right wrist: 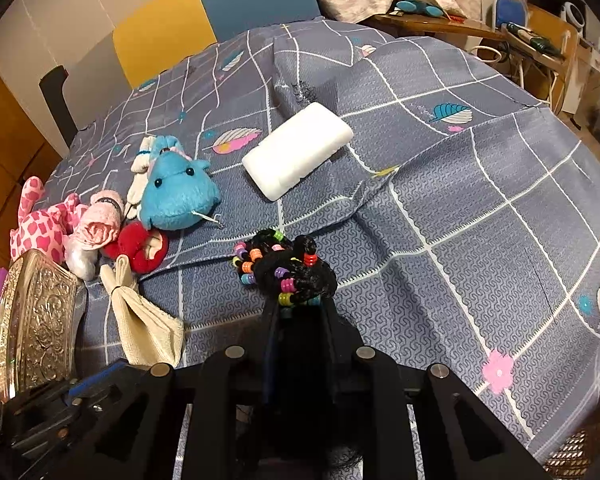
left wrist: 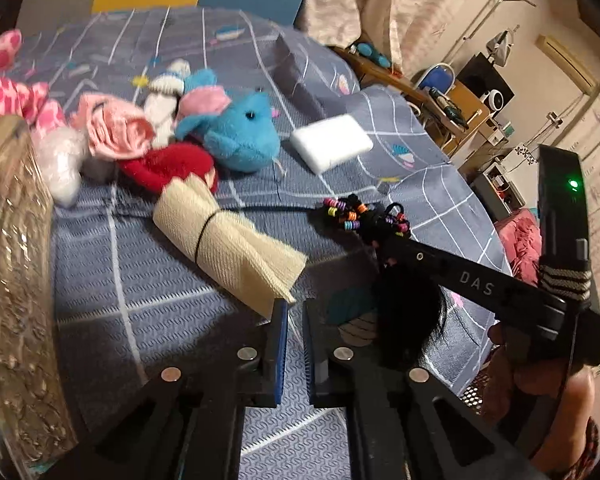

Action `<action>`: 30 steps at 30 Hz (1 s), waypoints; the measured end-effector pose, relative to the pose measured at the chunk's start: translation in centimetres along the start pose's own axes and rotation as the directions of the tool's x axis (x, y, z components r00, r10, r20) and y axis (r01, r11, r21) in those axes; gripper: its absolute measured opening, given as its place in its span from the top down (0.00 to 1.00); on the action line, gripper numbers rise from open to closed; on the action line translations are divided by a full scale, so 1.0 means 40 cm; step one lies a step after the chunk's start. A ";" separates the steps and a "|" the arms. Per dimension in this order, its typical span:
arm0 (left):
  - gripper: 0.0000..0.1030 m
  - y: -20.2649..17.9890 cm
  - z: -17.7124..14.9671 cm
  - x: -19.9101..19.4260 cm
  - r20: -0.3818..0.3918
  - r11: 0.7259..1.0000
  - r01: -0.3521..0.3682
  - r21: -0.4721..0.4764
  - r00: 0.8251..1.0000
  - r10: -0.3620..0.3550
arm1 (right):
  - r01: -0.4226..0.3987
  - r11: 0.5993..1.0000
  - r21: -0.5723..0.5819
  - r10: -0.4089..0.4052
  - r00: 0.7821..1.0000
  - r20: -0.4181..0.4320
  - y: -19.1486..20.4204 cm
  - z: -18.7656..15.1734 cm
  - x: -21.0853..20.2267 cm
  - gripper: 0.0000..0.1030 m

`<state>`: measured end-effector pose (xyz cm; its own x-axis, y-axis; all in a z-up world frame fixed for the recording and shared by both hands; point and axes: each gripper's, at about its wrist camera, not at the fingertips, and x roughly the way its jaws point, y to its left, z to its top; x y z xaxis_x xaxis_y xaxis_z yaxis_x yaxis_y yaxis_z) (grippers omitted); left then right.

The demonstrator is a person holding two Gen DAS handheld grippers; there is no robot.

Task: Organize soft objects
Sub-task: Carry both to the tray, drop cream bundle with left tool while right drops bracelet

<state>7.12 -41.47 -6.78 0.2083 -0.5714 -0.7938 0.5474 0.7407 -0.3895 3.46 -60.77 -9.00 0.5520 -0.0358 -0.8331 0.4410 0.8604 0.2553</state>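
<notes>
The right tool (right wrist: 296, 300) is clamped on the limp, light beaded hairpiece (right wrist: 284, 266); the left tool (left wrist: 295, 312), nearly together, holds nothing; the towel roll (left wrist: 224, 240) at its 11 o'clock is best held mid-band.

Sponge (right wrist: 298, 150) lying behind beaded hairpiece (right wrist: 286, 266) | plush toys (right wrist: 176, 192) lying left of sponge | rolled cloth (right wrist: 142, 320) lying before toys | tin (right wrist: 36, 320) sitting far left

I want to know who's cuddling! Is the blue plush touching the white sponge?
Apart. In the right wrist view, the blue plush and the white sponge have a strip of bare gray bedspread between them.
</notes>
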 end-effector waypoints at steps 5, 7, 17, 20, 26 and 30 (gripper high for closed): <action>0.32 0.040 0.025 0.024 -0.021 0.986 -0.084 -0.142 0.996 0.082 | -0.008 1.000 0.001 0.008 1.000 0.009 0.004 0.001 -0.007 0.82; 0.25 0.051 0.050 0.039 -0.015 0.978 -0.096 -0.184 0.995 0.095 | -0.011 1.000 0.000 0.011 1.000 0.017 0.005 0.002 -0.012 0.82; 0.75 0.040 0.080 0.084 -0.069 0.984 -0.133 -0.121 0.990 0.125 | -0.017 1.000 -0.003 0.017 1.000 0.010 0.004 0.008 0.012 0.76; 0.82 0.026 0.063 0.039 -0.041 0.995 -0.073 -0.069 0.997 0.071 | 0.022 0.999 -0.036 -0.021 1.000 0.022 0.016 0.007 0.027 0.60; 0.83 0.012 0.031 -0.069 0.016 1.000 0.030 -0.001 0.999 -0.030 | 0.080 0.992 -0.101 -0.083 0.996 -0.029 0.027 -0.017 0.086 0.67; 0.83 0.034 0.030 -0.153 0.041 0.995 0.100 -0.008 0.994 -0.099 | 0.122 0.973 -0.194 -0.122 0.992 0.011 0.062 -0.029 0.085 0.85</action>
<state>7.55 -37.37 -1.89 0.1862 -0.6560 -0.7314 0.5589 0.6829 -0.4703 5.62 -58.16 -11.78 0.5019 -0.1463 -0.8525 0.3590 0.9319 0.0514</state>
